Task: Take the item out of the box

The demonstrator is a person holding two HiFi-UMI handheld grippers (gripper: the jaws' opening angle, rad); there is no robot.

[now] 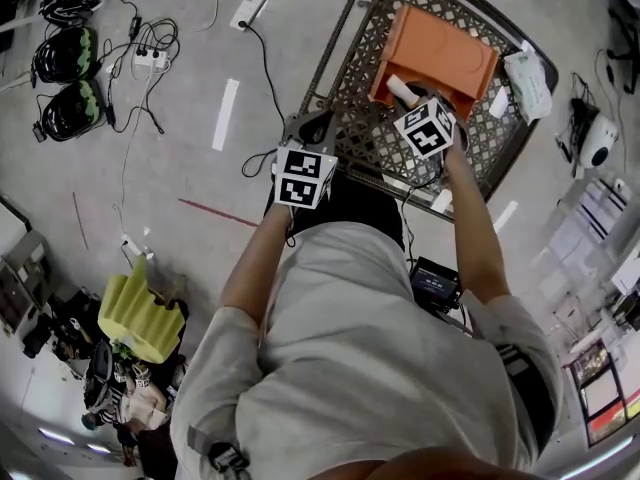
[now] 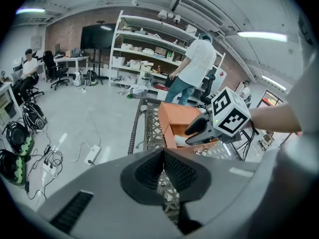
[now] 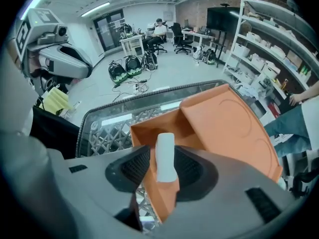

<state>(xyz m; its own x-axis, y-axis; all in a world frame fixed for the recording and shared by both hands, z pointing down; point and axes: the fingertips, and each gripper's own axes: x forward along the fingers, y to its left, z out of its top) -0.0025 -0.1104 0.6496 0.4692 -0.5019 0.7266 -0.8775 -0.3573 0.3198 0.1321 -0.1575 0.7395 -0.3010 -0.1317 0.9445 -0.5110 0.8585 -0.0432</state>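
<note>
An open orange box [image 1: 440, 53] lies in a metal mesh cart [image 1: 365, 158], its lid folded back. A white oblong item [image 3: 165, 156] stands at the box's near wall [image 3: 149, 133]. My right gripper [image 3: 163, 159] is open, its jaws on either side of the item with a thin gap on the left side. In the head view this gripper [image 1: 418, 103] reaches into the box from the near side. My left gripper [image 2: 163, 152] is shut on nothing and hovers over the cart's near left rim [image 2: 144, 133], apart from the box [image 2: 179, 117].
The cart's rim rings the box on all sides. White paper [image 1: 528, 78] lies in the cart's right corner. Headsets [image 1: 70, 58], a power strip [image 1: 150, 56] and cables lie on the floor to the left, yellow foam [image 1: 140, 313] nearer. A person [image 2: 192, 68] stands by shelves [image 2: 144, 49] beyond.
</note>
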